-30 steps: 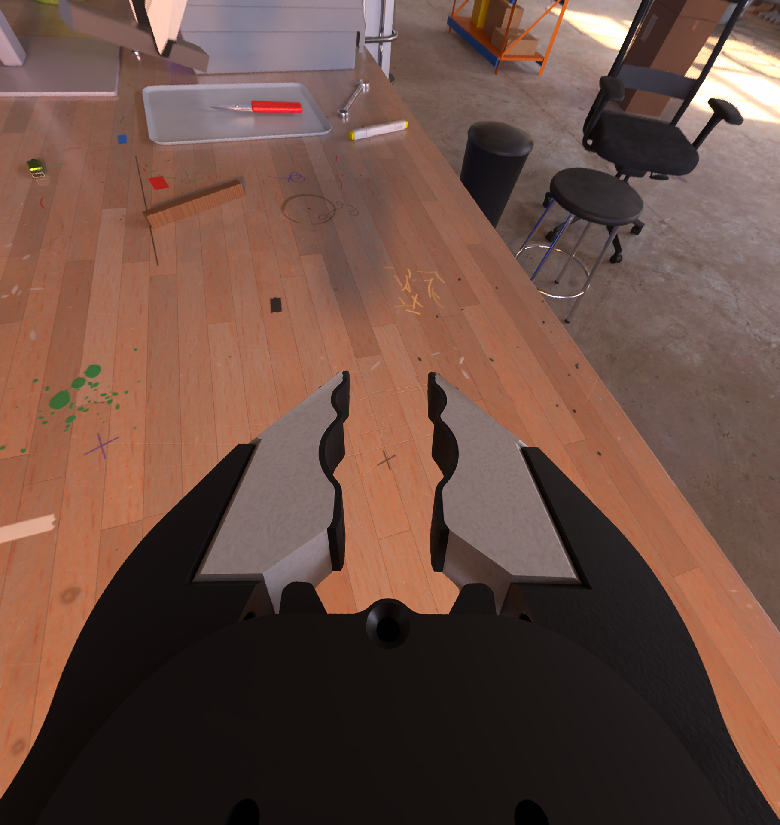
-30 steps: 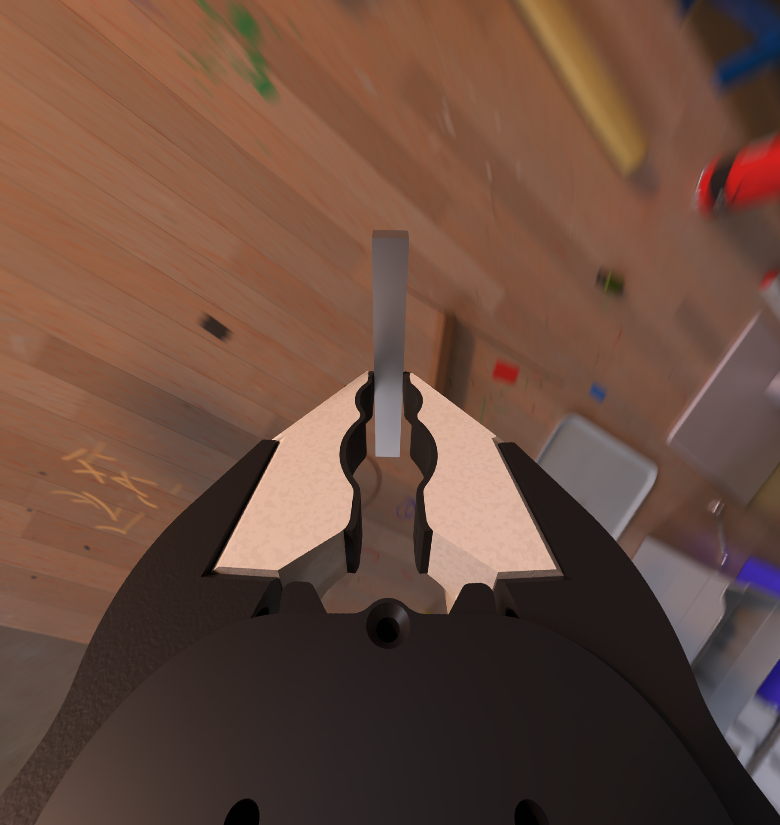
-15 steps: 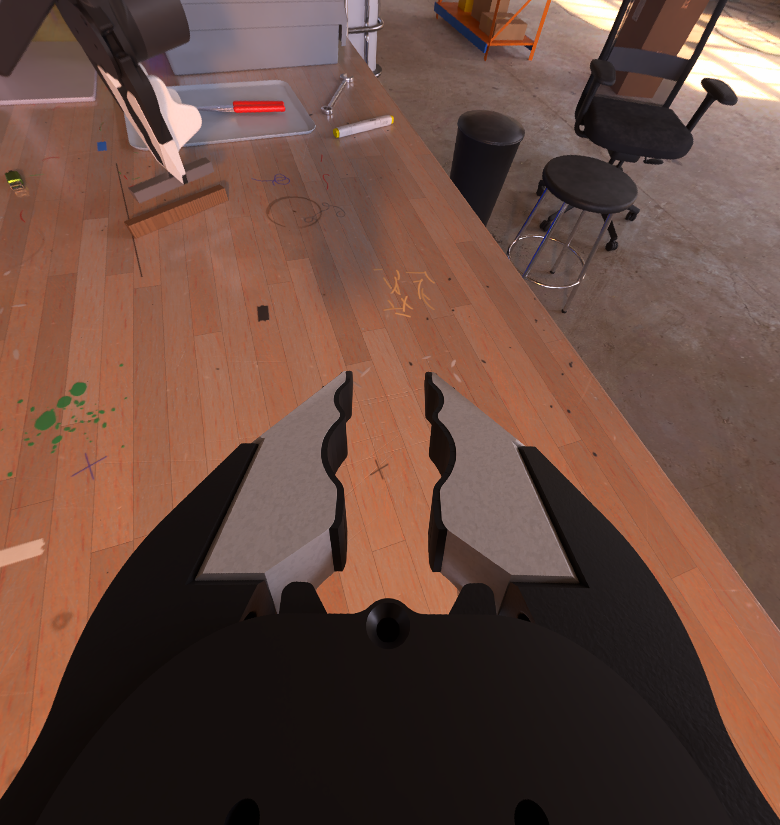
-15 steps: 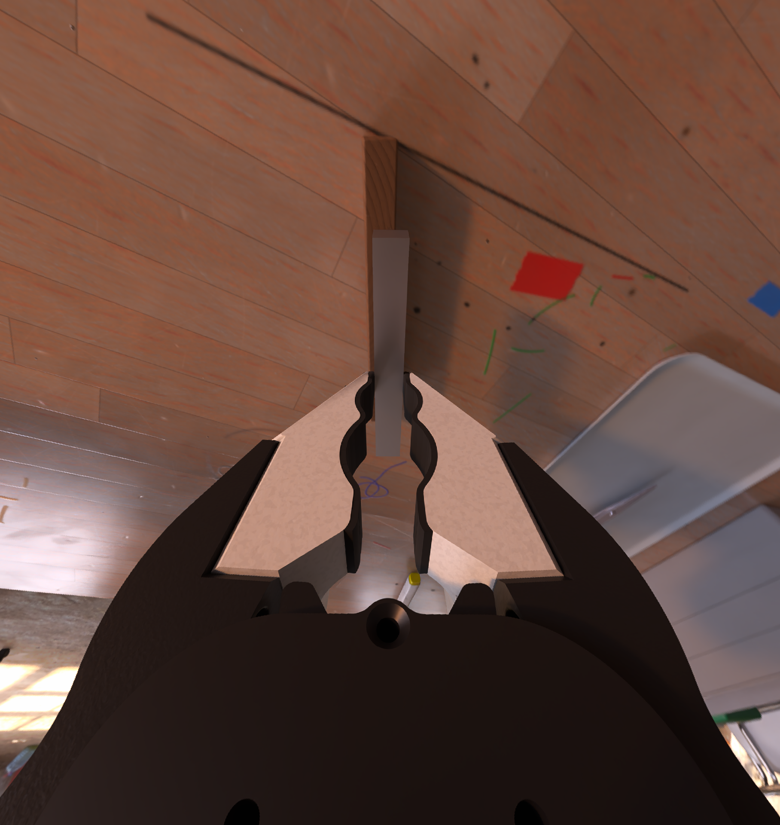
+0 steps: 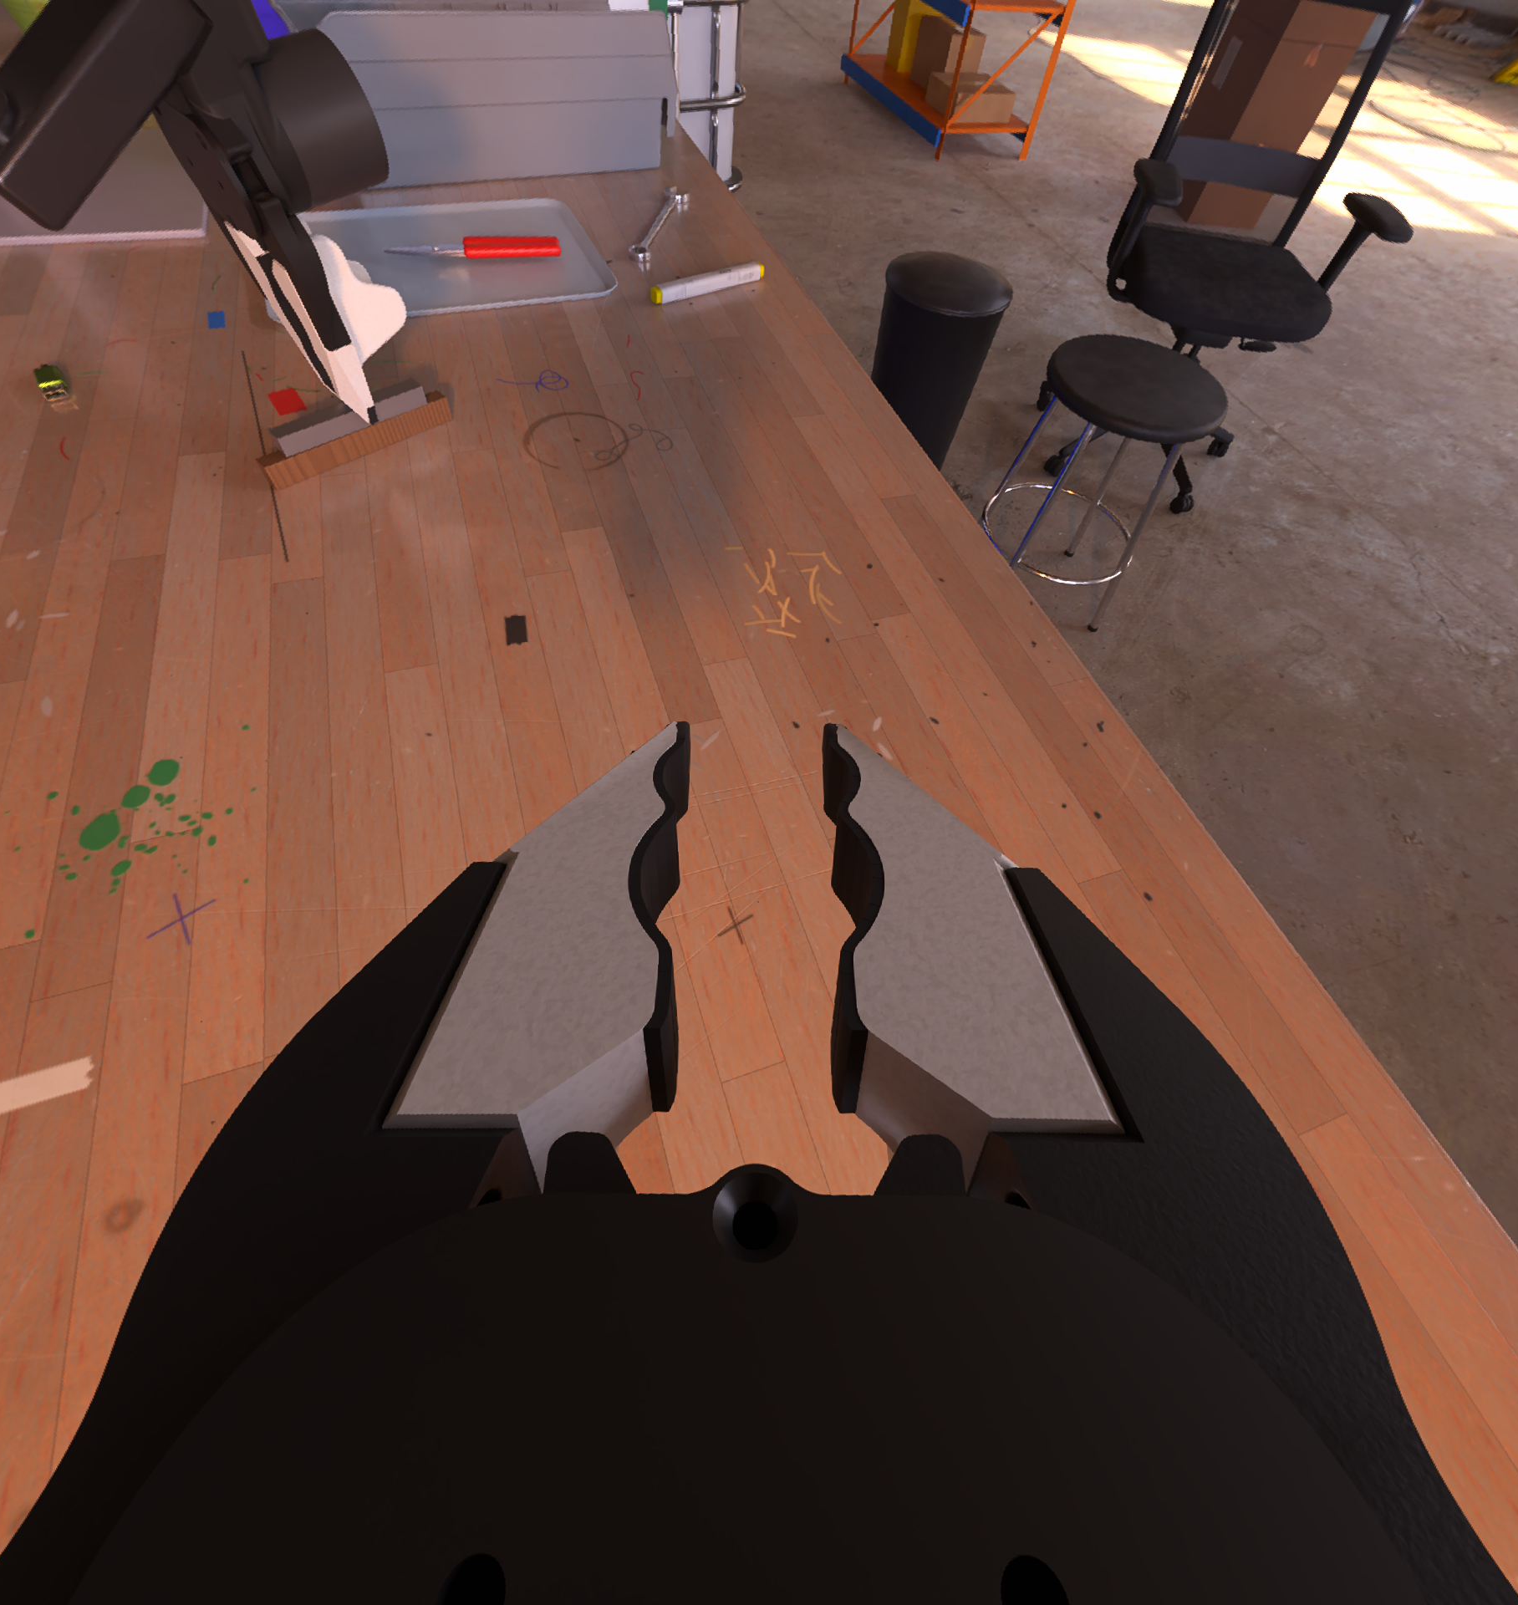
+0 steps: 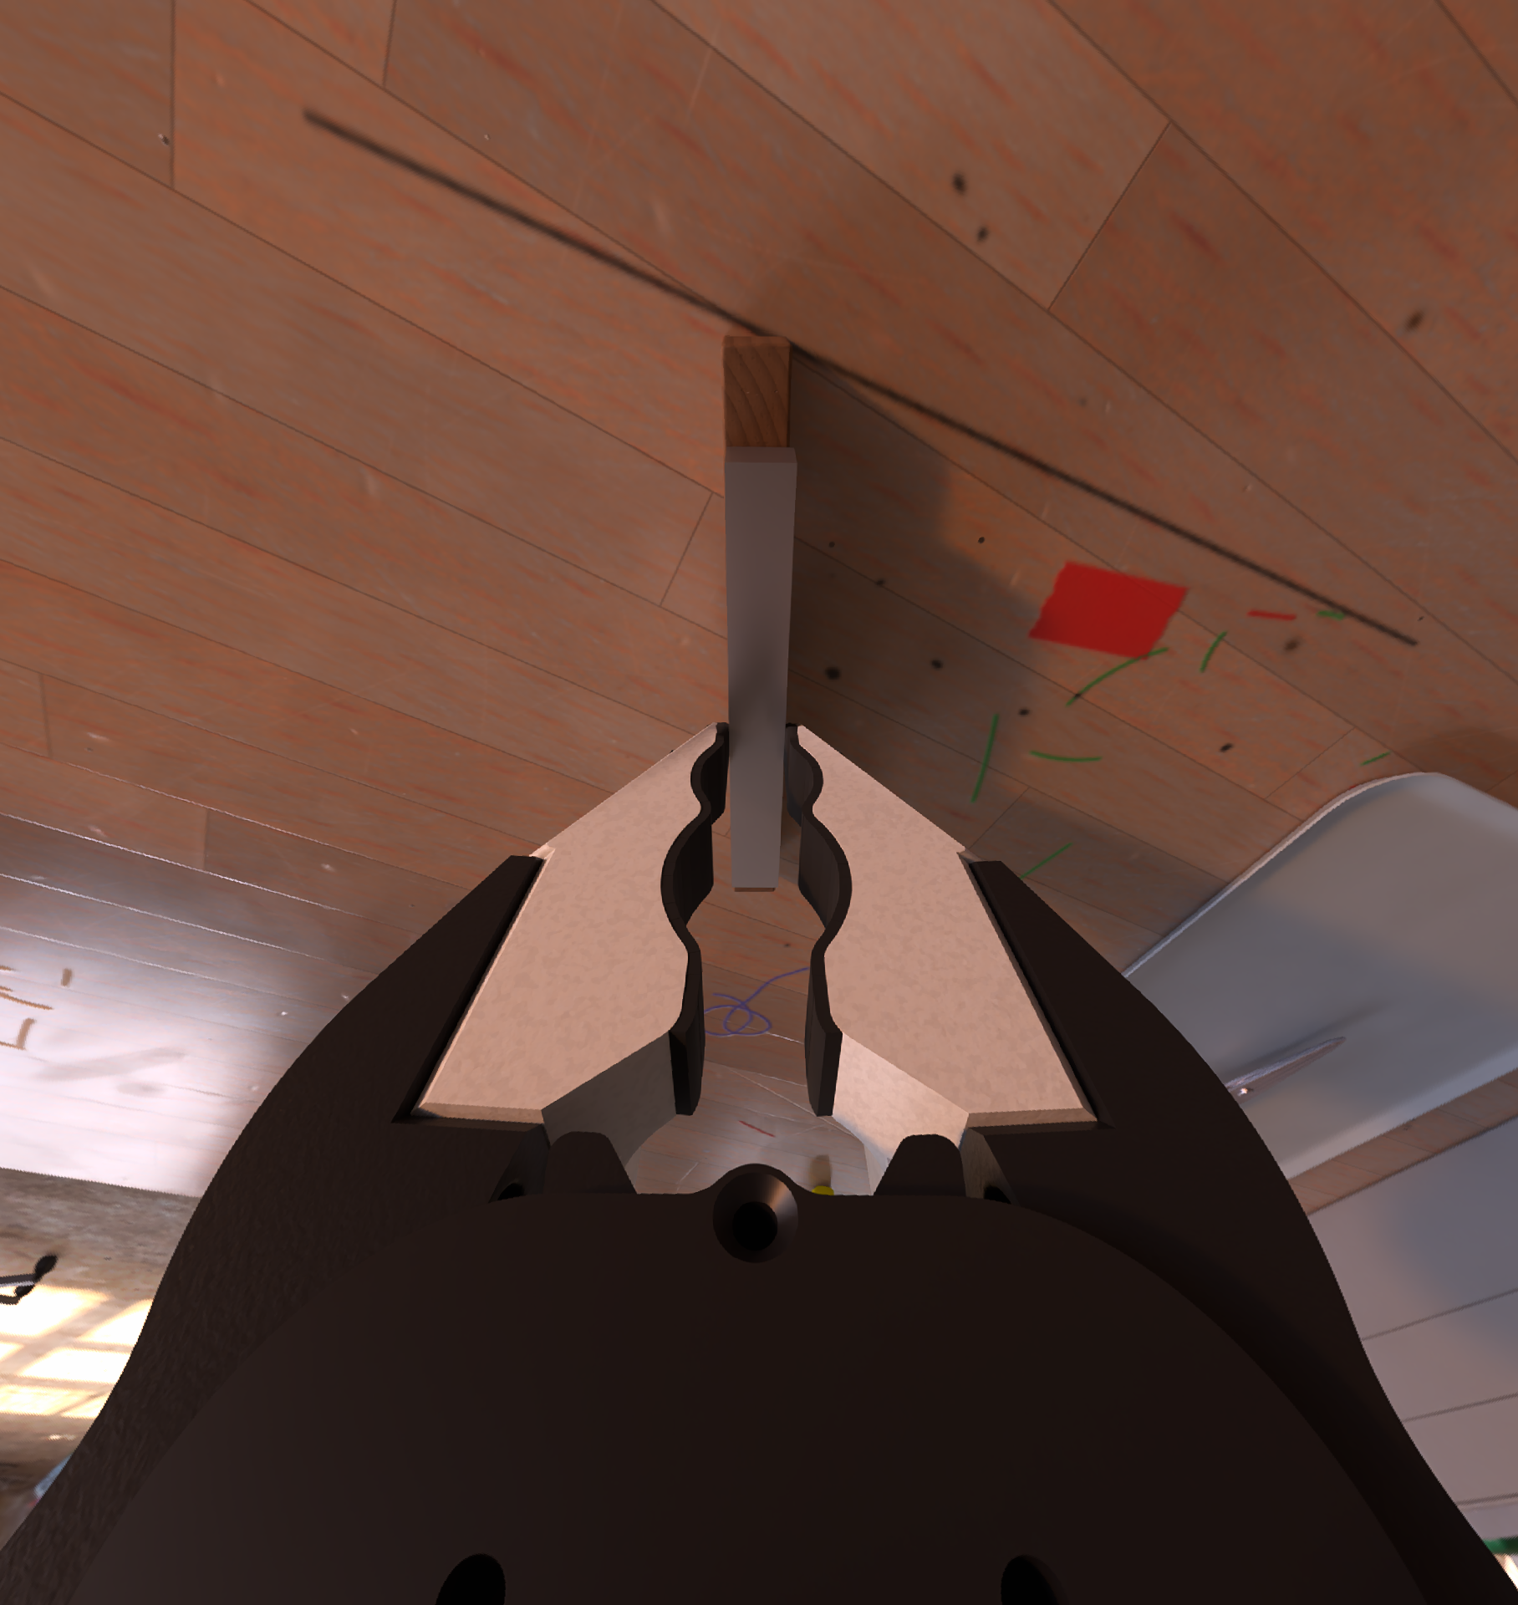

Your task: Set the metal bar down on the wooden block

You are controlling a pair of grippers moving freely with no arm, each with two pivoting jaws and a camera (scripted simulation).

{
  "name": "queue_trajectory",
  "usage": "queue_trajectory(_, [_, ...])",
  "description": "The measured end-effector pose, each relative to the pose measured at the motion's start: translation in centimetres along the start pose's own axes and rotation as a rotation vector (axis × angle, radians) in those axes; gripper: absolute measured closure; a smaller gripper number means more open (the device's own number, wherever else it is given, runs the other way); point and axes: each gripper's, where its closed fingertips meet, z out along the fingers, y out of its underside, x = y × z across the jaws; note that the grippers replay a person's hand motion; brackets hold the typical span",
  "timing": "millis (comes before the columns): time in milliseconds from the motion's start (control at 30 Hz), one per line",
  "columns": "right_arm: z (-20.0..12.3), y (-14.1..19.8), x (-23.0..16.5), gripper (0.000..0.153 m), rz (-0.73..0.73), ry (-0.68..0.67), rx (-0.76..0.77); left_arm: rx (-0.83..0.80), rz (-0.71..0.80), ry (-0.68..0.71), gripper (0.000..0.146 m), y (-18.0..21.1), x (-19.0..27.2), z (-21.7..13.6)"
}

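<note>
On the far left of the counter [image 5: 564, 564], seen from the left wrist view, the right gripper [image 5: 365, 399] reached down with its jaws clamped on the metal bar [image 5: 339, 419], which lay along the wooden block [image 5: 352, 445], seemingly resting on it or just above. In the right wrist view the bar's long axis ran straight out from the jaws, in line with the block, whose far end showed beyond the bar's tip. Nearer and to the right, the left gripper [image 5: 755, 738] hung well apart, jaws moderately spread and empty.
</note>
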Motion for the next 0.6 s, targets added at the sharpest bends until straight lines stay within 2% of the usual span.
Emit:
queue_trajectory(100, [-0.4,0.0,-0.3,0.134,0.013,-0.022,0.026,0.009,0.002,0.004,0.116,-0.2,0.2,-0.1])
queue_trajectory(267, [-3.2,0.3,0.1,0.129,-0.005,0.055,0.122,0.029,0.014,-0.007,0.116,-0.7,0.3,-0.7])
queue_trajectory(500, [-11.5,1.7,-0.1,0.132,-0.008,0.239,0.279,0.09,0.02,-0.079,0.116,-1.9,-0.4,-2.7])
queue_trajectory(600, [-15.6,1.9,-1.1,0.133,-0.03,0.339,0.367,0.112,0.013,-0.152,0.116,-2.1,-1.2,-4.0])
